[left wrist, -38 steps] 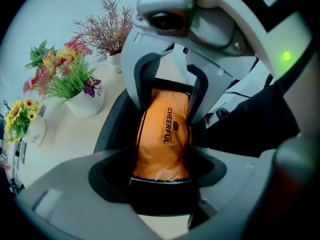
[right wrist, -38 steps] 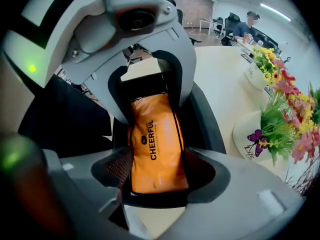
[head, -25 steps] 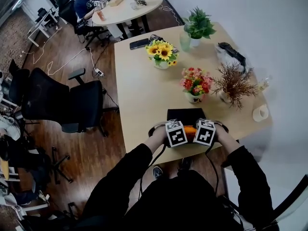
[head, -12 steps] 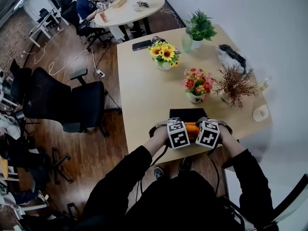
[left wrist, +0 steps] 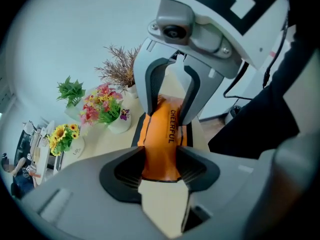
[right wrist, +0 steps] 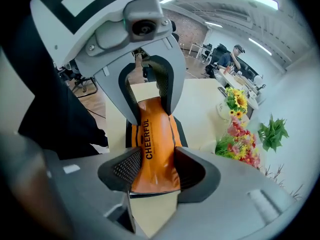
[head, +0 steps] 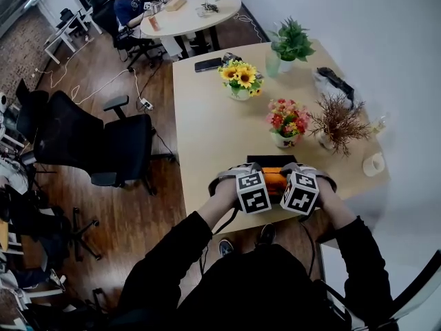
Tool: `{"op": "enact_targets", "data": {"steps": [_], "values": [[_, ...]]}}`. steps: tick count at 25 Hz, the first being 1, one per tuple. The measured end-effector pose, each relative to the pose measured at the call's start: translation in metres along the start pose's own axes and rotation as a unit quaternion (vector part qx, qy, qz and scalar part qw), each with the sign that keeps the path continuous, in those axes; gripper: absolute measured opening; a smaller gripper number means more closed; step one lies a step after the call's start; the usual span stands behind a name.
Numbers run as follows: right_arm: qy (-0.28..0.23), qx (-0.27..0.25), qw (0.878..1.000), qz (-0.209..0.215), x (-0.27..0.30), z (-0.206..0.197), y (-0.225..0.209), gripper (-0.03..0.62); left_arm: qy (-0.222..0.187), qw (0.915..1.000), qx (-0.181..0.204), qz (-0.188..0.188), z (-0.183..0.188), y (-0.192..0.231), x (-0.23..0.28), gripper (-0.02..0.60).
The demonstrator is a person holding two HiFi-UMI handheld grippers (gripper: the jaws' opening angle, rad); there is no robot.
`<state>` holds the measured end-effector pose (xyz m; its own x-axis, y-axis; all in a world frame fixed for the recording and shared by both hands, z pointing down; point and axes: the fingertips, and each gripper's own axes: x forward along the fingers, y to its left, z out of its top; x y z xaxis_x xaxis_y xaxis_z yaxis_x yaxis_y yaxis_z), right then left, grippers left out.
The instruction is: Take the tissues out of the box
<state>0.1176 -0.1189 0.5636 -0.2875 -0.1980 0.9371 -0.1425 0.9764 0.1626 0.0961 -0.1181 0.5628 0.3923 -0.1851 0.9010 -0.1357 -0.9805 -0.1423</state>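
An orange tissue pack [head: 274, 179] printed CHEERFUL is held between my two grippers just above a flat black box [head: 269, 161] near the front edge of the table [head: 207, 136]. My left gripper [left wrist: 161, 170] is shut on one end of the pack [left wrist: 162, 136]. My right gripper [right wrist: 154, 171] is shut on the opposite end of the pack [right wrist: 155, 134]. The two grippers face each other, with the right gripper [left wrist: 170, 91] showing in the left gripper view and the left gripper [right wrist: 149, 91] in the right gripper view. The marker cubes hide most of the pack from the head view.
Behind the box stand a pink flower pot [head: 287, 124], a sunflower pot [head: 240, 81], a dried-branch vase [head: 336, 124] and a green plant [head: 291, 41]. A phone [head: 208, 64] lies at the far edge, a white cup [head: 373, 164] at the right. A black office chair [head: 89, 140] stands to the left.
Both grippers, still shut on the orange pack, have shifted slightly toward the near table edge and to the right. The grips look the same.
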Motion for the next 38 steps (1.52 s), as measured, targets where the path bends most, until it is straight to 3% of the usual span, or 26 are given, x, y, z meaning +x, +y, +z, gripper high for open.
{"op": "enact_targets", "data": {"steps": [17,30,38], "values": [[-0.038,-0.089,0.995,-0.003,-0.020,0.096,0.026,0.210,0.009,0.9965,-0.056,0.062,-0.066,-0.006,-0.078,0.178],[-0.097,-0.140,0.985,0.027,-0.010,0.169,0.055,0.209,-0.006,0.9871,-0.133,0.089,-0.136,-0.018,-0.117,0.178],[-0.105,-0.158,0.981,0.049,0.003,0.198,0.075,0.206,0.007,0.9834,-0.153,0.096,-0.174,-0.030,-0.127,0.177]]}}
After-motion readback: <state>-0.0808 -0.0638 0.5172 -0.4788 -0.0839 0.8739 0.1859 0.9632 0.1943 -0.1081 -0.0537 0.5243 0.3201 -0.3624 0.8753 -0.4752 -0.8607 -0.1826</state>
